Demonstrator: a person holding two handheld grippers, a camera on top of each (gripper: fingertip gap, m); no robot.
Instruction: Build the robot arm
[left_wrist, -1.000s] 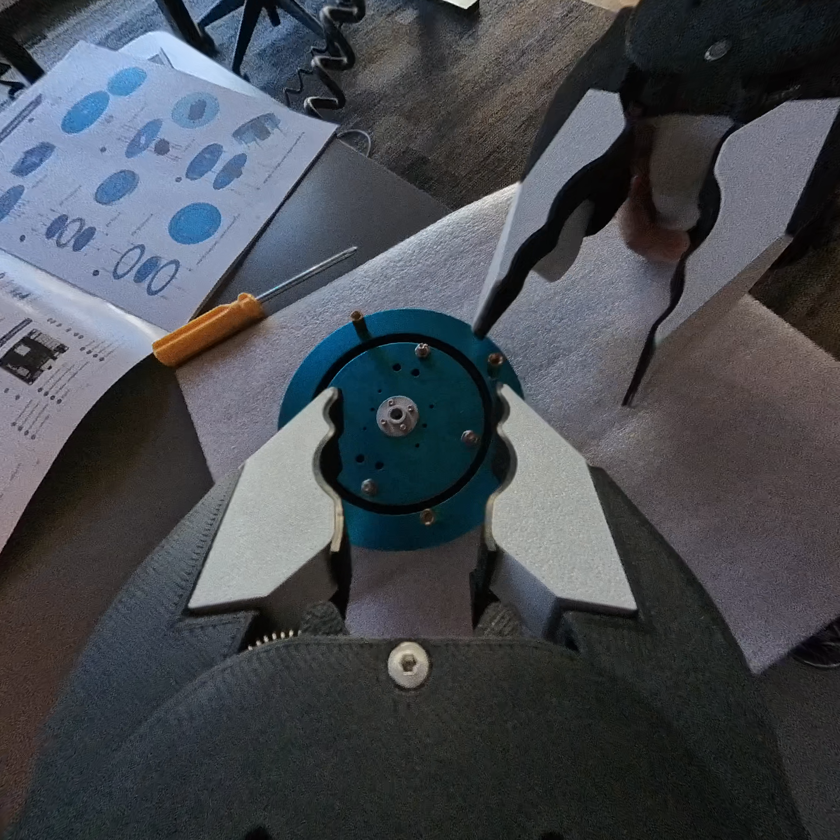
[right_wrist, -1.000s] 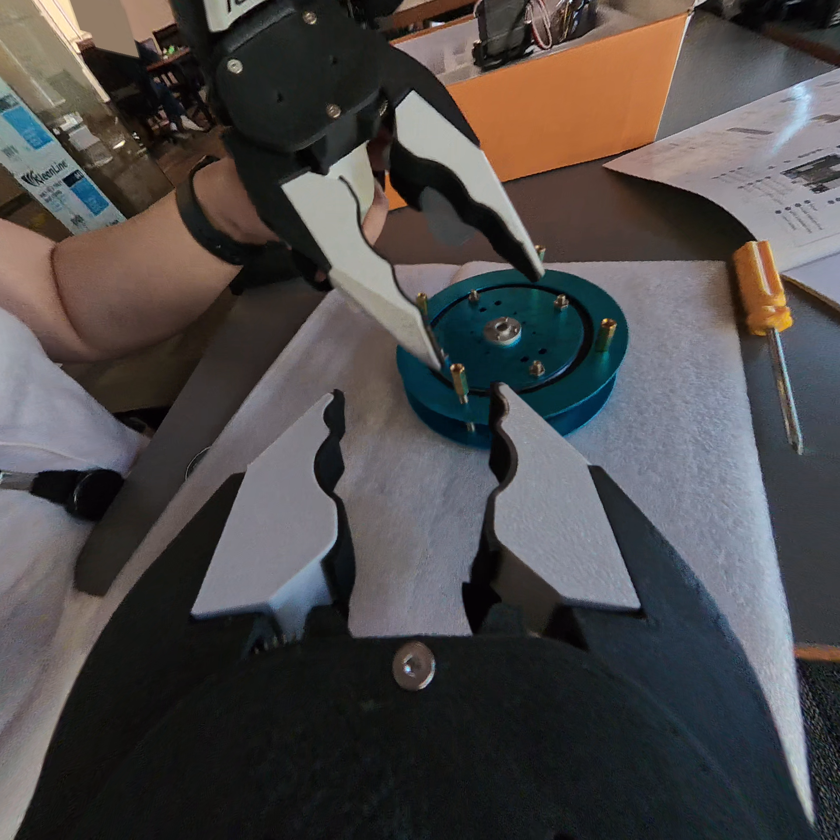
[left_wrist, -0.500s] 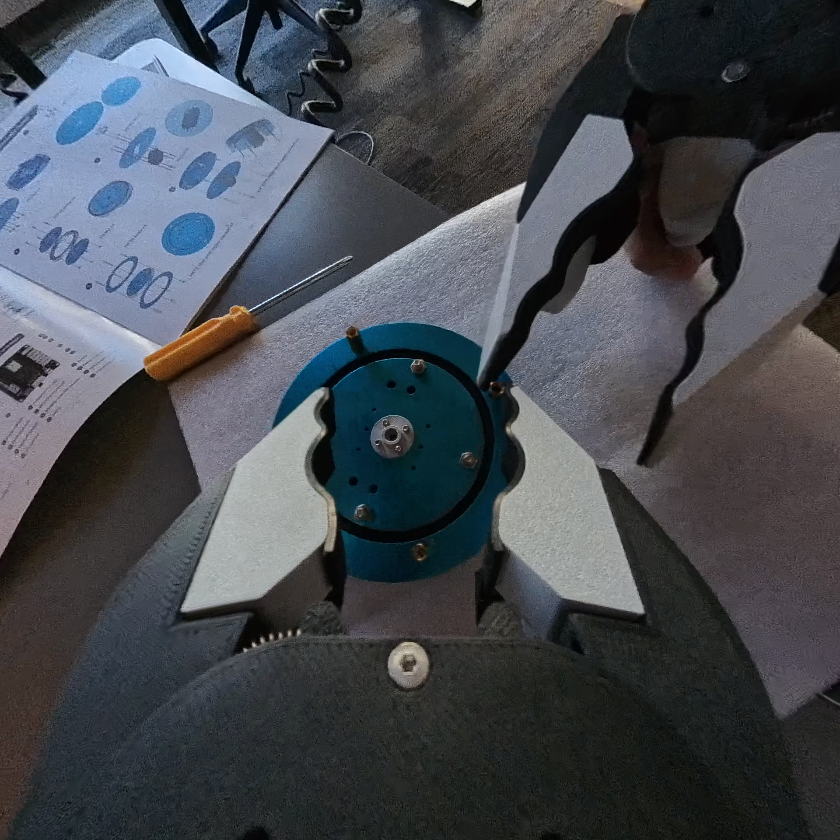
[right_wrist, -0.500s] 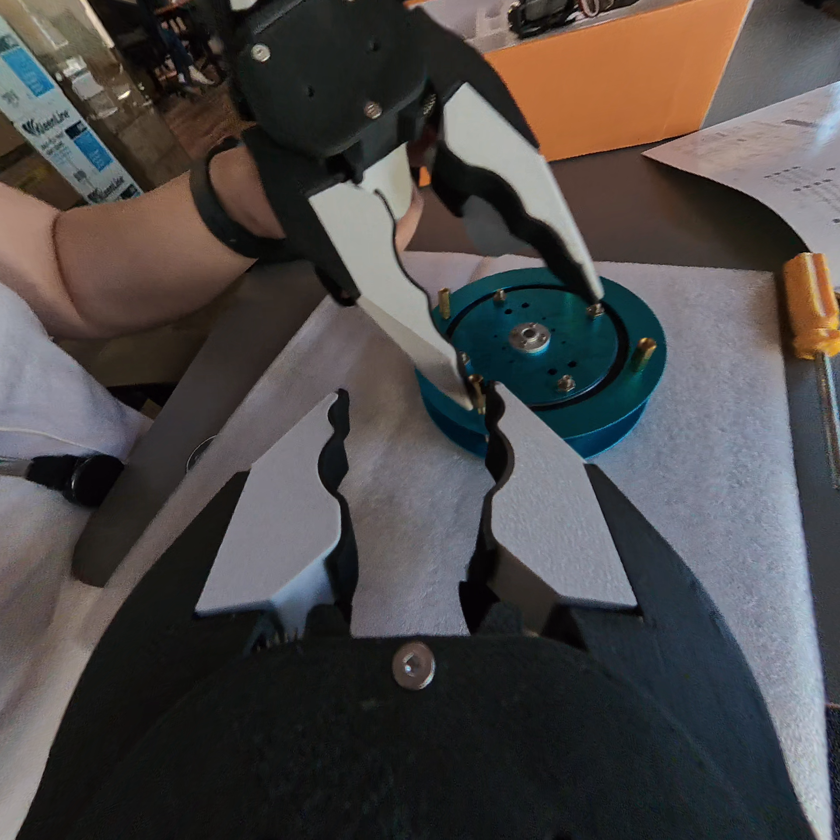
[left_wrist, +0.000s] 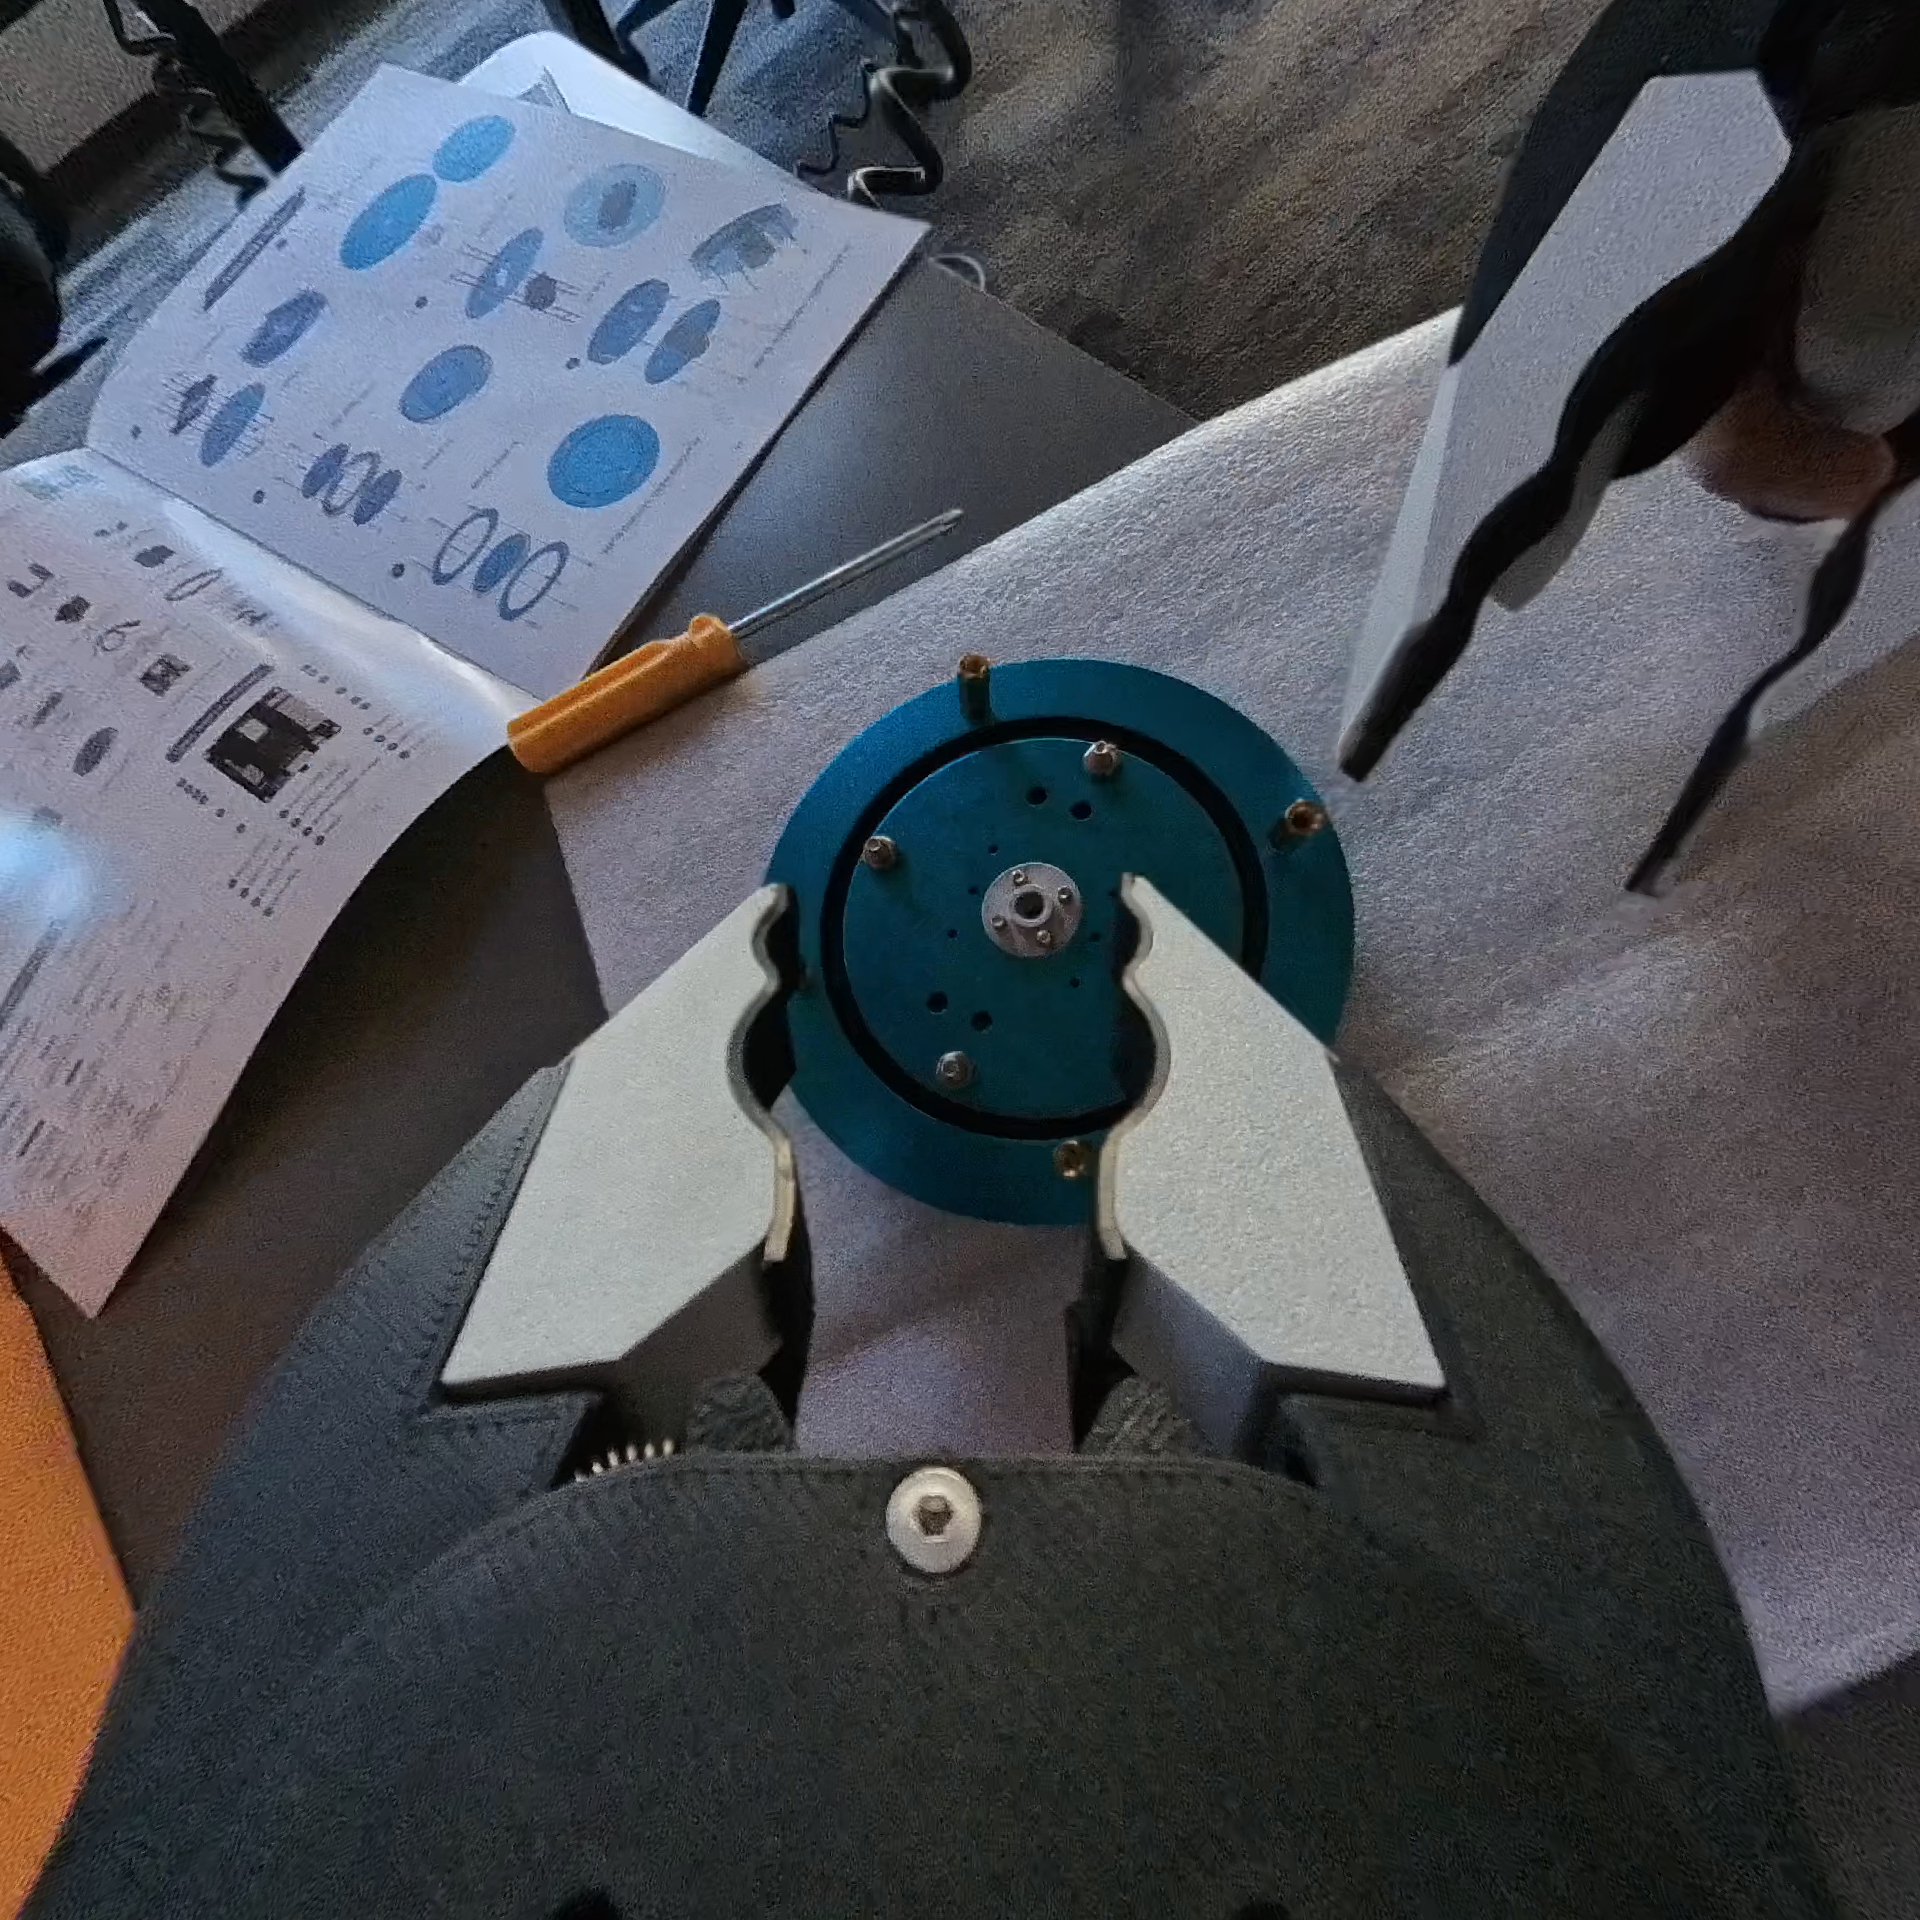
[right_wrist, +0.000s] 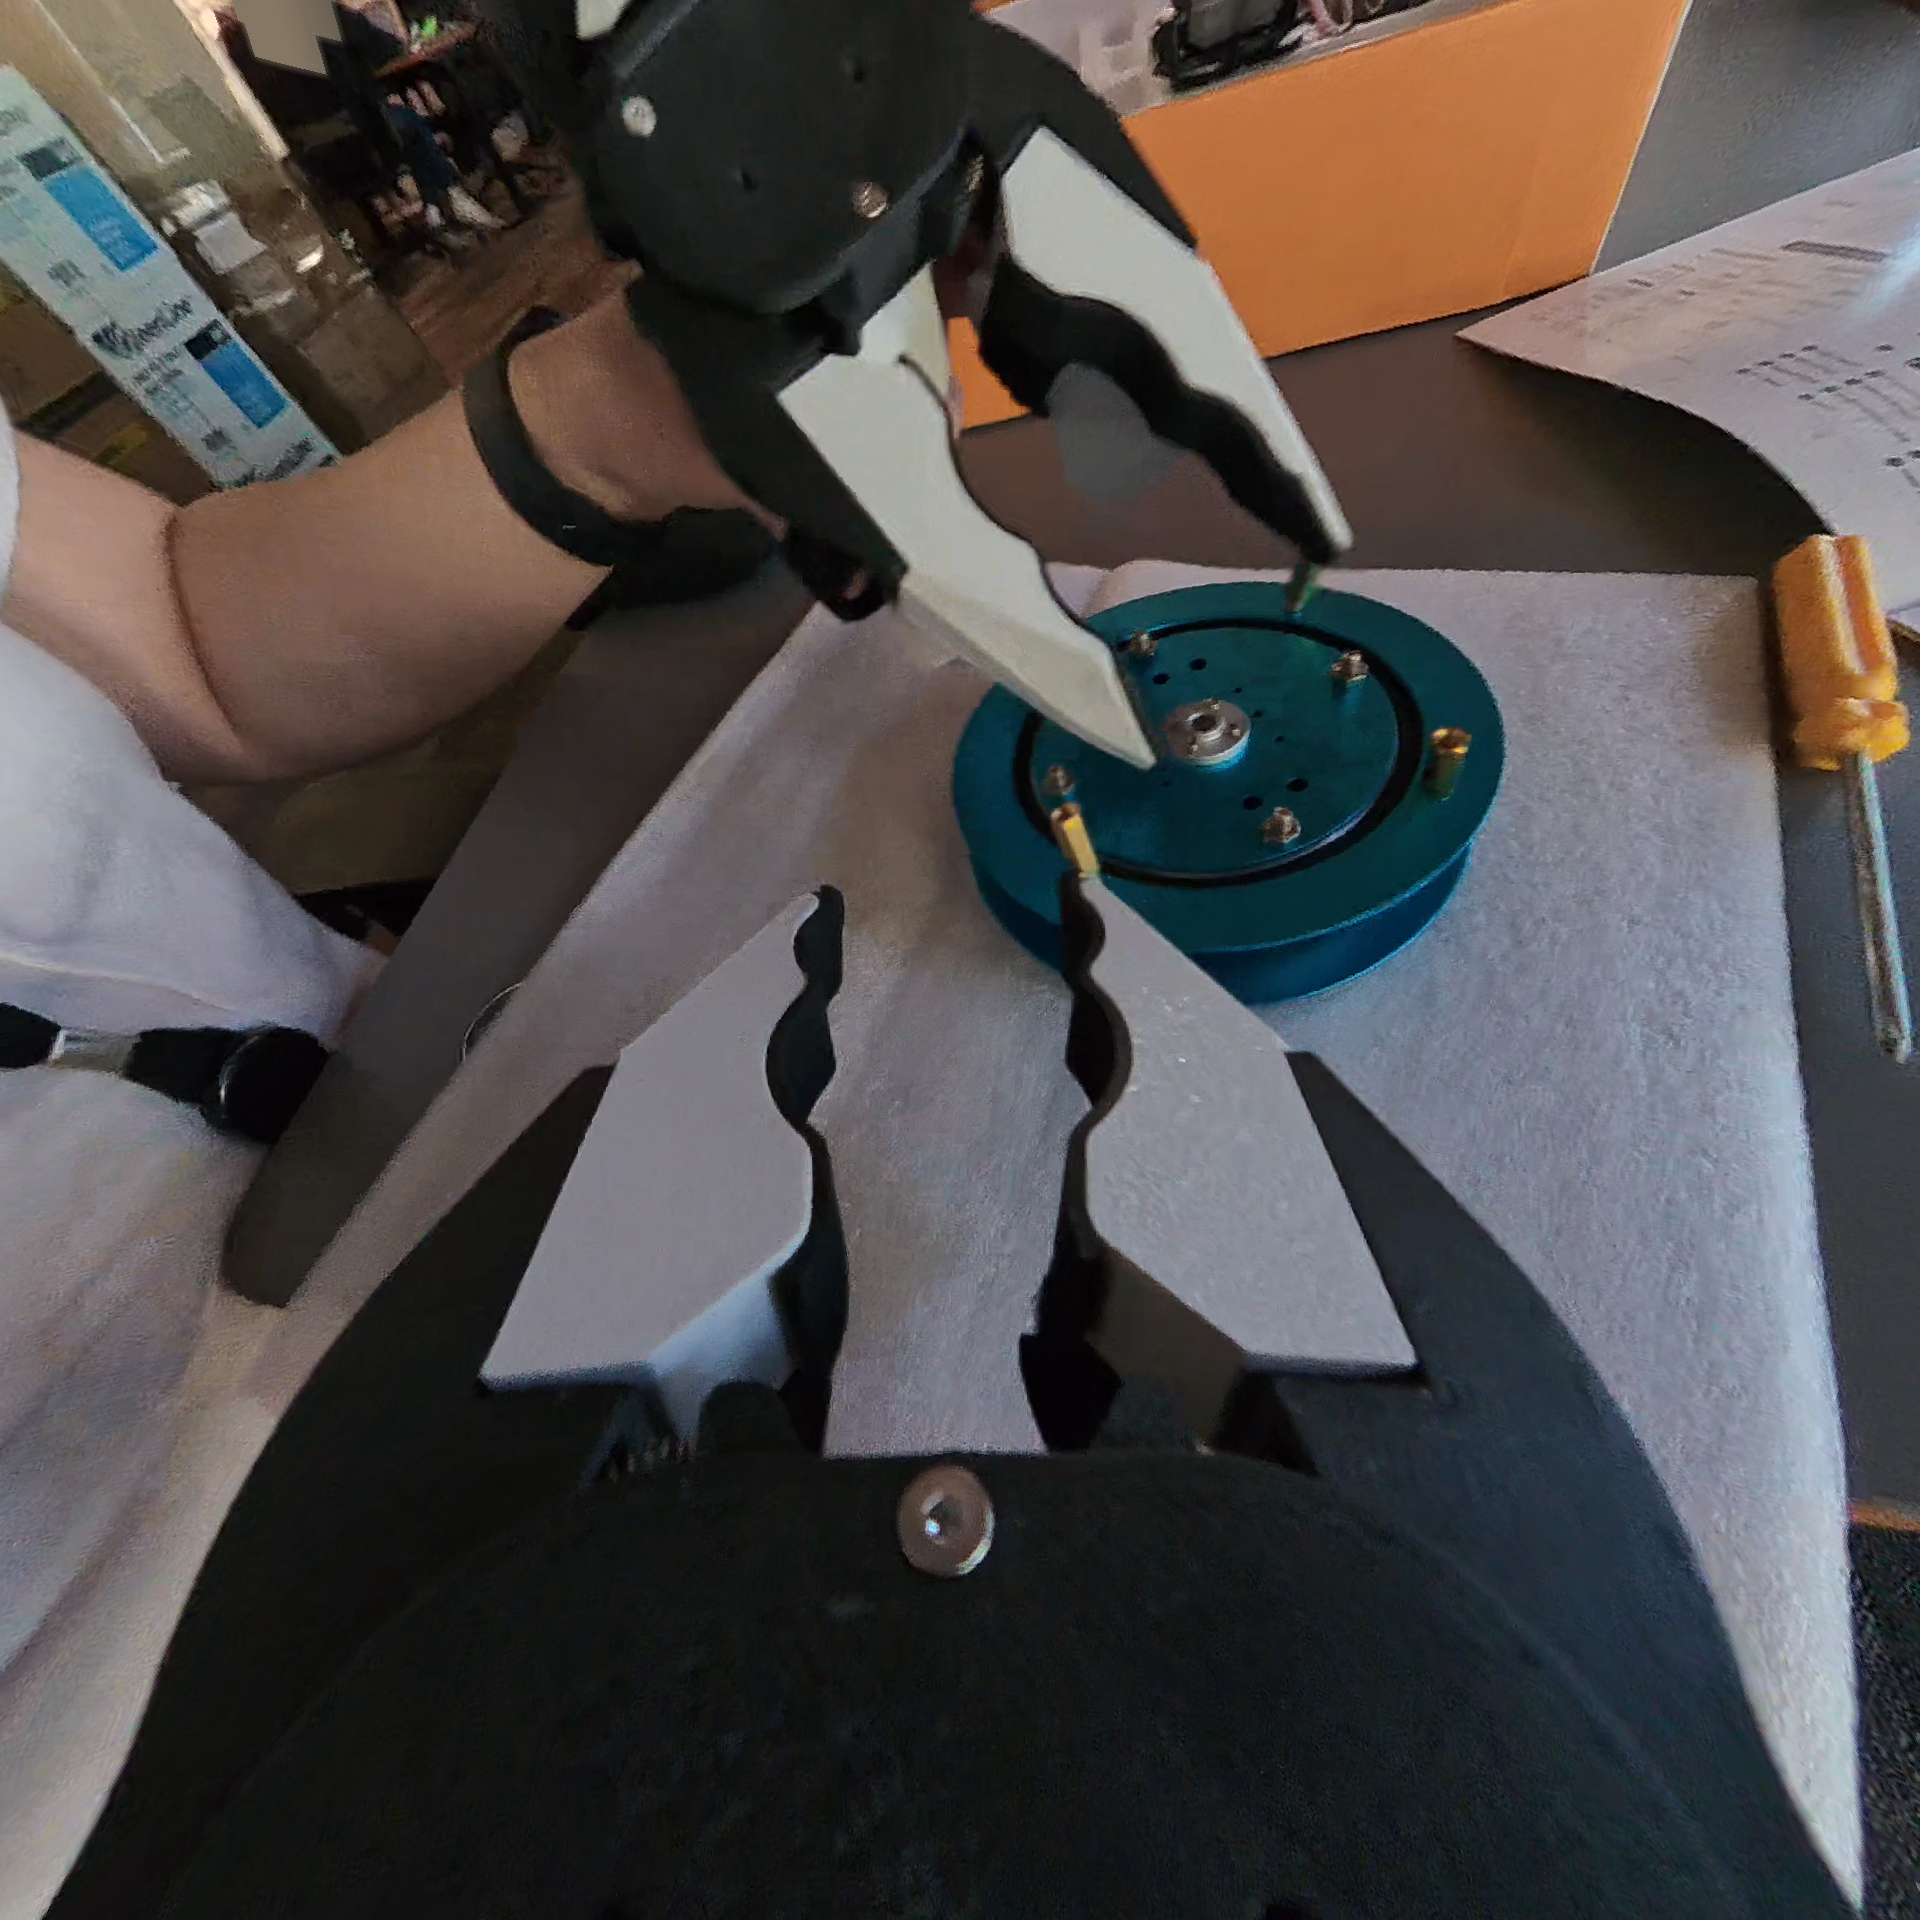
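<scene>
Hovering open and empty over the blue disc (left_wrist: 1060, 935) on the bench's white foam pad (left_wrist: 1558, 1091): left gripper (left_wrist: 951, 899) directly above, right gripper (right_wrist: 951, 899) alongside, clear.

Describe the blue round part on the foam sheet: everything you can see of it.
The blue wheel is a flat, anodised-looking metal disc with a grooved side. It lies on the white foam sheet. A dark ring gap separates the inner plate from the outer rim. A silver hub sits at its centre among small holes and nuts; brass standoffs rise from the rim. The open left tongs hang above it; contact is unclear.
</scene>
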